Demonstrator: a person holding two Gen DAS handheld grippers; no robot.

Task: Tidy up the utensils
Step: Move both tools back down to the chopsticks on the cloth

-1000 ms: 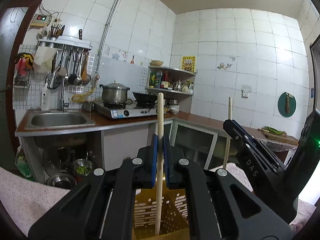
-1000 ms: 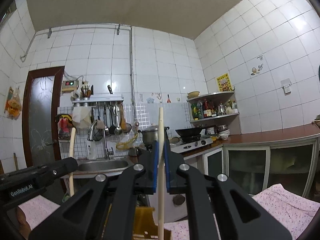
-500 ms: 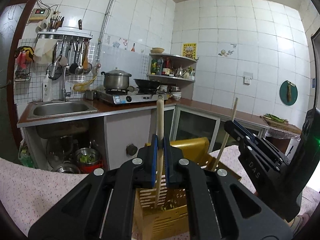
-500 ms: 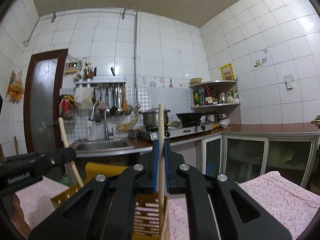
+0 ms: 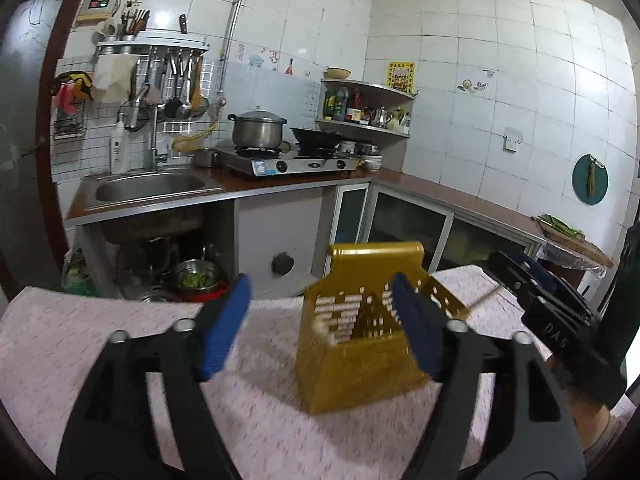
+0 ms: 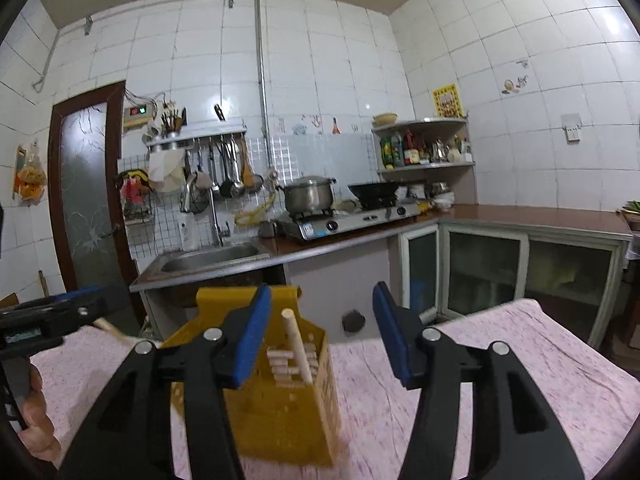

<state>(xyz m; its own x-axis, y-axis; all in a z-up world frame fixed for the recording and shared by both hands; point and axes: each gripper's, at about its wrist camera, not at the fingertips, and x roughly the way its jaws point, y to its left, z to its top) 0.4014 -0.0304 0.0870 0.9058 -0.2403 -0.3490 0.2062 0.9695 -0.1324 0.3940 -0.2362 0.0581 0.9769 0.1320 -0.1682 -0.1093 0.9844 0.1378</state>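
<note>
A yellow perforated utensil holder (image 5: 360, 364) (image 6: 280, 412) stands on the pink-clothed table (image 5: 100, 344). My left gripper (image 5: 320, 322) is opening, its blue pads wide apart in front of the holder and pressing on nothing. A pale chopstick end (image 5: 320, 326) shows blurred at the holder's near wall. My right gripper (image 6: 322, 336) is also opening. A wooden chopstick (image 6: 298, 350) leans in the holder between its pads, free of both, beside several other stick ends (image 6: 286, 362). Another chopstick (image 6: 112, 328) slants out by the left gripper (image 6: 48, 316). The right gripper (image 5: 552, 316) shows at the right edge.
A hand (image 6: 34, 408) holds the left tool at the lower left. Behind the table run a sink counter (image 5: 148, 186), a gas stove with a pot (image 5: 260, 132) and glass-fronted cabinets (image 6: 484, 276). Bowls (image 5: 196, 280) sit under the sink.
Both grippers were shut on upright chopsticks; now both have opened and let them go into the yellow holder. Both views have tipped down, bringing the holder and table into view.
</note>
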